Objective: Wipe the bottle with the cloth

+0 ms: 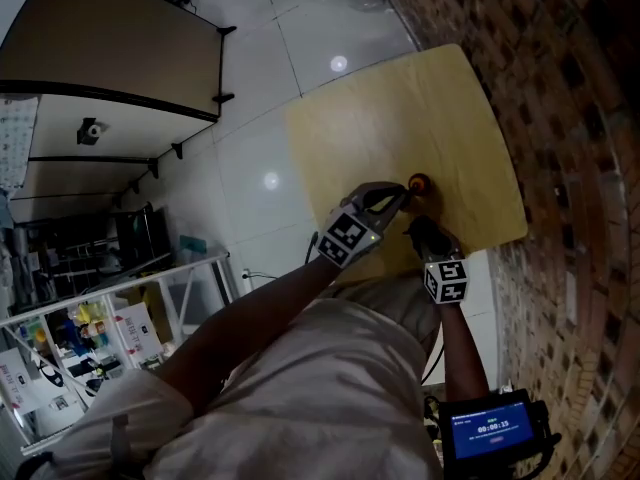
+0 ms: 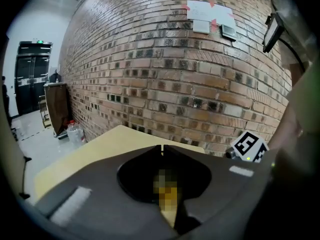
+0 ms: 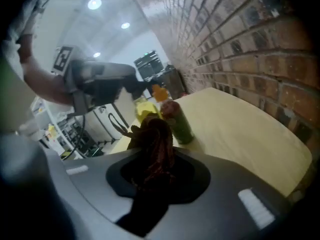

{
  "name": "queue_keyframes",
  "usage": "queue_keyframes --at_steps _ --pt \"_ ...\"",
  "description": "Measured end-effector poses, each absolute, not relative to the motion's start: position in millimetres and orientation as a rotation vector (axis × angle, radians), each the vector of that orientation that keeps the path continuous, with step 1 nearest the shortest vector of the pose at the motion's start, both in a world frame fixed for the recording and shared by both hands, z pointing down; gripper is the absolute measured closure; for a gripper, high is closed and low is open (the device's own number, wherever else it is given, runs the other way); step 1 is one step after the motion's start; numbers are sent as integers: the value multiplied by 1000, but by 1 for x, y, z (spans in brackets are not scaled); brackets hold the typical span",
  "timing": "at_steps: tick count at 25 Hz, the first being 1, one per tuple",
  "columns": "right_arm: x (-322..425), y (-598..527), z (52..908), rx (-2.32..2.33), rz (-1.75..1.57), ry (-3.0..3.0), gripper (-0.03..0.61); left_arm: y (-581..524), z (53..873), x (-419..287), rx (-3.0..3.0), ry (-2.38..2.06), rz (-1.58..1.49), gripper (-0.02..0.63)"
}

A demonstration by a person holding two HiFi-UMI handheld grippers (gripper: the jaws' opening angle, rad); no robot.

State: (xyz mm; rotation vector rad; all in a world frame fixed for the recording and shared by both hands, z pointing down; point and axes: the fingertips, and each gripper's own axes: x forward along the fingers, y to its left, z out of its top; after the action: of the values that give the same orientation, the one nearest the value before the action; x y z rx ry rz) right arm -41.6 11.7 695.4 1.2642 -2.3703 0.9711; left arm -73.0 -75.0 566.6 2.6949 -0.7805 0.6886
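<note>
Gripping the bottle (image 1: 418, 182), the left gripper (image 1: 400, 196) has its jaws closed, tips meeting, with the yellow body caught in the hollow behind them. That bottle is upright over the table (image 1: 400, 98), long axis vertical, orange cap pointing up. The right gripper (image 1: 416, 226) is clamped on the dark cloth (image 3: 152, 144), which is bunched up just beside the bottle. A green bottle (image 3: 181, 124) stands right next to it on the table.
</note>
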Motion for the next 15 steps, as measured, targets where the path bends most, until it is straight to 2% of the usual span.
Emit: queue_keyframes --at_steps 4,7,12,15 --pt "-102 8 650 1086 1015 -2536 495 -77 565 -73 2693 -805 668 580" --pt "-123 -9 640 1114 1304 -2538 495 -73 566 -73 2689 -801 684 580" --pt "-112 -16 668 1190 1852 -2345 499 -64 565 -73 2697 -782 696 580" --pt "-111 -12 684 1179 2022 -2247 499 -62 565 -74 2684 -798 688 580"
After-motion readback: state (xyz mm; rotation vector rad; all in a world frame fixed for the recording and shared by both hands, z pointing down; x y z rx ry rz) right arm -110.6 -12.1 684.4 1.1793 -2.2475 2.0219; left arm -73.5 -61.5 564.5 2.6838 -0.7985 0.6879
